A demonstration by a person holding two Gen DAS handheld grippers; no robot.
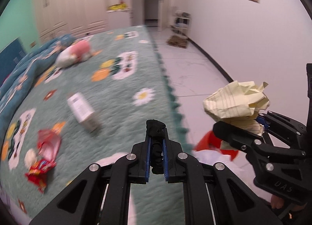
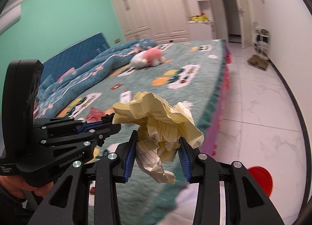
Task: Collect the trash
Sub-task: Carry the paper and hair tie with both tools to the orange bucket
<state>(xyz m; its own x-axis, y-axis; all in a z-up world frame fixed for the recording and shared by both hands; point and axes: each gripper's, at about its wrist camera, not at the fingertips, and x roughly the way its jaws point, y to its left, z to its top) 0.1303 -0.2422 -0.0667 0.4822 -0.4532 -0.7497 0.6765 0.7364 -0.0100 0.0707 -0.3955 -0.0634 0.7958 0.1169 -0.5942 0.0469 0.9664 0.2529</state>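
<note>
The left gripper (image 1: 156,137) is clamped on a small wad of black cloth (image 1: 156,127), which sticks out past the nearly closed tips. The right gripper (image 2: 159,147) grips a crumpled ball of yellow lined paper (image 2: 156,119), squeezed between the blue pads. Both loads hang in the air at the near edge of the bed (image 1: 117,92), the paper out over the white floor (image 1: 195,73) just beside that edge.

Judging by this, the task is partway through. Two pieces are in hand but not yet dropped anywhere. A red container with white lining (image 1: 210,145) — probably the bin, though it is blurred and half hidden — sits on the floor just off the bed's near edge, under the right gripper. The right wrist view shows a red round shape (image 2: 261,178) low on the floor, perhaps the same thing.

Still lying on the bed: a red snack wrapper (image 1: 42,164) near the near-left part of the cover, a pinkish torn bag (image 1: 48,143) just beyond it, a pale ball (image 1: 30,156) touching or right beside the wrapper, and a white box (image 1: 82,109) farther in toward the middle. A pink and white plush toy (image 1: 75,54) sits well up the bed near the blue quilt (image 1: 29,65); likely not trash.

Writing: the paper shows "Date:" printed at its top. The left gripper's body reads "GenRobot.AI" and, smaller, "Data Acquisition System"; the right gripper's body shows "UAS" — possibly part of a longer word. The print on the box and wrapper is too blurred to read.
</note>
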